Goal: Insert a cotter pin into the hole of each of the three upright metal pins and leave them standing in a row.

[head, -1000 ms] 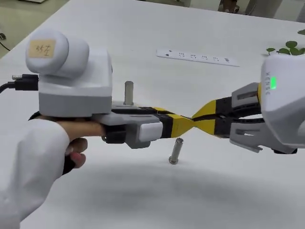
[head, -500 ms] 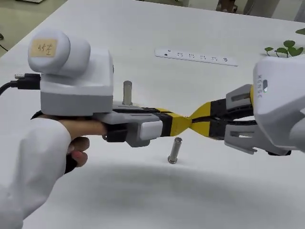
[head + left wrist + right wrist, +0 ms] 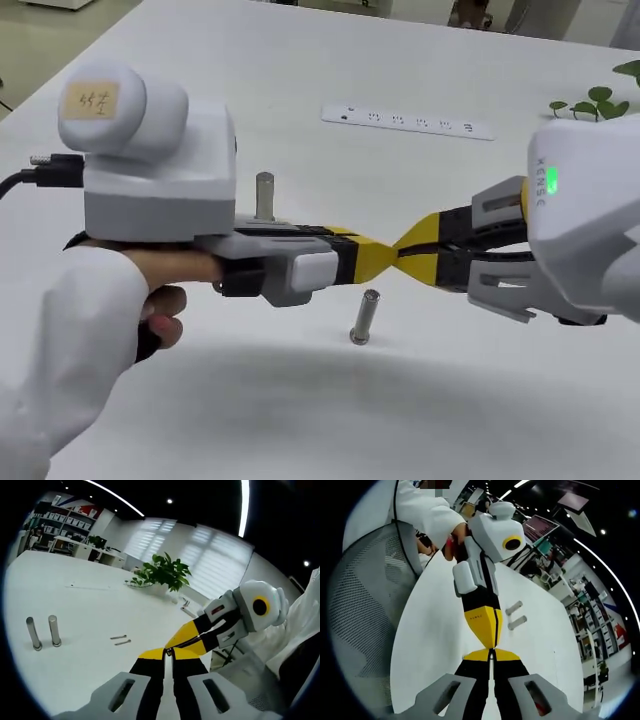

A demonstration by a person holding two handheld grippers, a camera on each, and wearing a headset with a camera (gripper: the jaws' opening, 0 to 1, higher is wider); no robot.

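Above the white worktop (image 3: 300, 420), in the head view, the left gripper (image 3: 390, 257) and the right gripper (image 3: 408, 253) meet tip to tip, the left reaching in from the left and the right from the right. A hand (image 3: 160, 290) in a white sleeve (image 3: 70, 350) holds the left gripper.

Left gripper (image 3: 168, 654): in its own view the yellow-tipped jaws are drawn together, with only a hairline gap. Right gripper (image 3: 491, 655): in its own view the jaws are likewise closed. Whether anything small is nipped where the two sets of tips touch cannot be made out.

Two metal pins are on the worktop. In the head view the far metal pin (image 3: 265, 193) rises just behind the left gripper's body, and the near metal pin (image 3: 365, 316) stands in front of the grippers, below the joined tips. In the left gripper view both stand upright, side by side and apart.

Two cotter pins (image 3: 120, 639) lie flat on the worktop, close together, between the metal pins and the gripper tips, touching neither.

A power strip (image 3: 405, 120) lies further back on the worktop and a plant (image 3: 598, 100) sits at the far right. A mesh chair (image 3: 365, 605) shows in the right gripper view.
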